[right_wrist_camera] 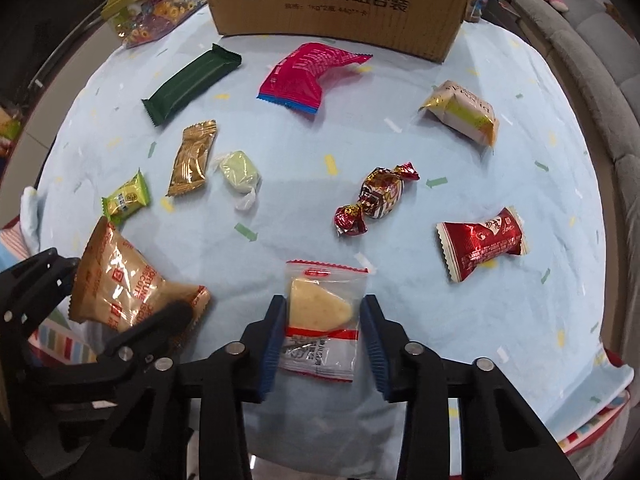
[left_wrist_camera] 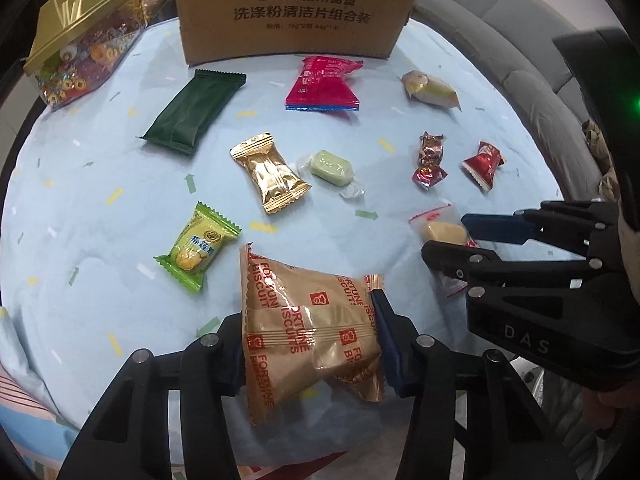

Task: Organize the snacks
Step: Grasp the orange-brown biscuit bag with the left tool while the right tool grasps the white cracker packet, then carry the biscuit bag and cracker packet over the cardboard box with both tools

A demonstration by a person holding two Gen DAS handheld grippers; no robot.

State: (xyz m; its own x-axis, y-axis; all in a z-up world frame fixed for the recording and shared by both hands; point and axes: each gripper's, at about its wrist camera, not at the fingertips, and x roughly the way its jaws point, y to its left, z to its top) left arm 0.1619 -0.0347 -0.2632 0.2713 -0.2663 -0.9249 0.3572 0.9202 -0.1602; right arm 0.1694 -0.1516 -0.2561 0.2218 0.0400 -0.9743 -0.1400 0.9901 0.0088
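My left gripper (left_wrist_camera: 310, 344) is shut on a tan Fortune Biscuits packet (left_wrist_camera: 308, 332), also seen in the right wrist view (right_wrist_camera: 124, 280). My right gripper (right_wrist_camera: 322, 328) has its jaws around a clear packet with a pale yellow wedge (right_wrist_camera: 320, 312), pads close to its sides; the jaws still stand a little apart from it. That packet also shows in the left wrist view (left_wrist_camera: 440, 232). Loose snacks lie on the light blue cloth (right_wrist_camera: 400, 312): a green bar (right_wrist_camera: 188, 84), a pink packet (right_wrist_camera: 308, 76), a gold packet (right_wrist_camera: 192, 158).
A cardboard box (right_wrist_camera: 340, 4) stands at the back. A gold-lidded candy box (left_wrist_camera: 84, 40) sits back left. Also a green candy (right_wrist_camera: 240, 172), a red twist candy (right_wrist_camera: 376, 200), a red packet (right_wrist_camera: 480, 244), a beige packet (right_wrist_camera: 464, 116), a lime packet (right_wrist_camera: 126, 198). Grey sofa (left_wrist_camera: 532, 52) at right.
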